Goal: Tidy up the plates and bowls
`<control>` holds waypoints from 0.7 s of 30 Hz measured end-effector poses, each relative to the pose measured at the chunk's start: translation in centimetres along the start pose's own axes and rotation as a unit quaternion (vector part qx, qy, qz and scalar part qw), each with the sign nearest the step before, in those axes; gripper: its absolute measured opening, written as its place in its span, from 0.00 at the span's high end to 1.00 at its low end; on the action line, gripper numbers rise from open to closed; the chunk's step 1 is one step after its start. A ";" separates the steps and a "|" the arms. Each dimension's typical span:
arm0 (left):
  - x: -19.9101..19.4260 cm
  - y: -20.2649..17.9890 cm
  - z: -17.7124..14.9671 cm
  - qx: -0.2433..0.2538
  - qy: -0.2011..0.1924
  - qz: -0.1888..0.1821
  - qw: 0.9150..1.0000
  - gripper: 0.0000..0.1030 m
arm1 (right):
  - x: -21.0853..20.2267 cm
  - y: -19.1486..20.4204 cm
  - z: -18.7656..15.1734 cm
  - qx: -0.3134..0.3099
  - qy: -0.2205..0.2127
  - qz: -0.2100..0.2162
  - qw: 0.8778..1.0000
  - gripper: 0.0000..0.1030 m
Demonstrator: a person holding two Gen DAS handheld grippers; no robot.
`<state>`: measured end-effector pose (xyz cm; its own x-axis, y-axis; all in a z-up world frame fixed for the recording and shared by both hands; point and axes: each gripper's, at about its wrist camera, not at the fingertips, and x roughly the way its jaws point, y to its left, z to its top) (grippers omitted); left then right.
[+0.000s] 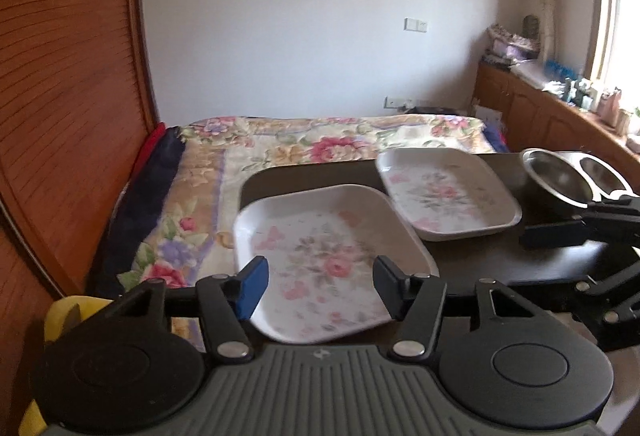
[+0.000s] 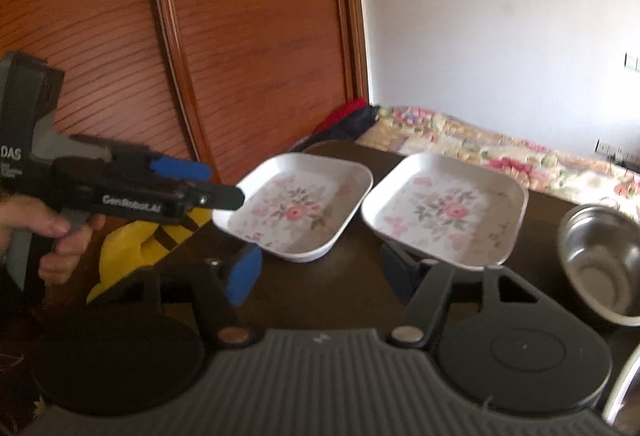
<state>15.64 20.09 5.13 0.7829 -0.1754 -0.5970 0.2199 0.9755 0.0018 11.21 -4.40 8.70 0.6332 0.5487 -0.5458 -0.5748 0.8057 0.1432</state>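
Note:
Two white square plates with pink flower prints lie side by side on a dark table (image 2: 352,296). The left plate (image 1: 320,256) lies just beyond my left gripper (image 1: 322,288), which is open above its near edge. From the right wrist view, the left gripper (image 2: 224,183) has its dark fingertip at the corner of that plate (image 2: 296,212). My right gripper (image 2: 322,276) is open over bare table, and its right finger reaches the near rim of the right plate (image 2: 444,212). Two steel bowls (image 1: 560,176) stand at the far right; one bowl (image 2: 600,264) is in the right wrist view.
A bed with a floral blanket (image 1: 280,152) runs along the table's far side. Wooden slatted wardrobe doors (image 2: 260,36) stand to the left. A yellow object (image 2: 128,248) sits by the table's left edge. A person's hand (image 2: 36,228) holds the left gripper. A low cabinet (image 1: 540,108) runs under the window.

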 end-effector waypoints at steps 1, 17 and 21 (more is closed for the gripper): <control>0.3 0.5 0.1 -0.002 0.002 0.000 1.000 0.35 | 0.6 0.1 0.1 0.003 0.007 0.000 1.000 0.39; 5.7 5.4 0.8 -0.046 0.043 -0.006 0.998 0.47 | 6.8 -0.5 2.5 0.059 0.087 0.015 0.994 0.44; 6.3 5.6 0.9 -0.046 0.048 -0.004 0.998 0.49 | 7.6 -0.5 2.8 0.062 0.098 0.016 0.993 0.45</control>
<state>22.35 24.32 2.13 0.7212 -0.1734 -0.6707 0.1675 0.9831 -0.0740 17.80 0.02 6.79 0.4951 0.5302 -0.6883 -0.5176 0.8163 0.2565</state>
